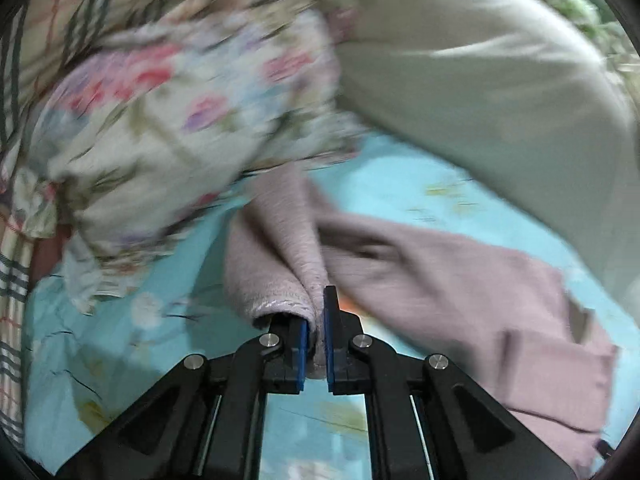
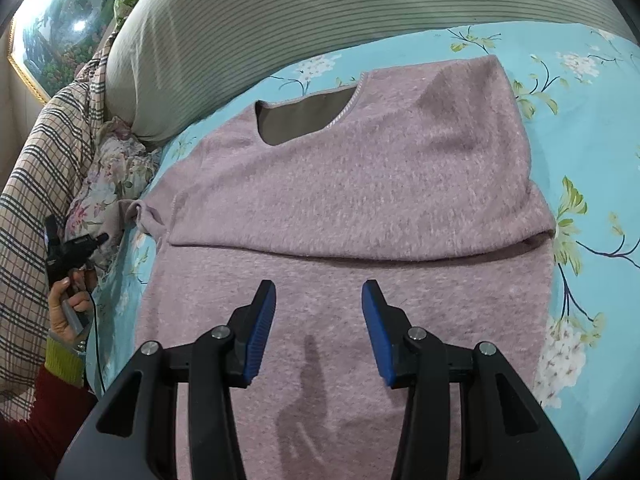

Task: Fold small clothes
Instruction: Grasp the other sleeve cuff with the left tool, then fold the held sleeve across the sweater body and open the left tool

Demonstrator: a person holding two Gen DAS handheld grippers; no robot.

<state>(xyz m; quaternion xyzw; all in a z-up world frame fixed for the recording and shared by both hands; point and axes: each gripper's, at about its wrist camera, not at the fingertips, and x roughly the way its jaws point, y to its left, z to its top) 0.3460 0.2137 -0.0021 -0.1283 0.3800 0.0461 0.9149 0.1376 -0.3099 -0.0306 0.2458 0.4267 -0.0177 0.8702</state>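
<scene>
Far left, a plaid blanket (image 2: 36, 184) lies bunched, its edge cut off by the lens. A hand (image 2: 66, 312) there grips the left gripper's handle; the tool itself is mostly hidden in this view. Left gripper (image 1: 316, 320): jaws pressed together, pinching a fold of the mauve sweater (image 2: 348, 200). Its view is blurred; the floral cloth (image 1: 160, 120) behind cannot be identified further. One sweater, lying on the blue flowered bedsheet (image 2: 580, 100), its upper part doubled over the lower, neckline toward the striped pillow (image 2: 280, 12). Right gripper (image 2: 318, 300): jaws spread, empty, above the sweater's lower half. One framed picture (image 2: 52, 36) at top left, partly cropped.
</scene>
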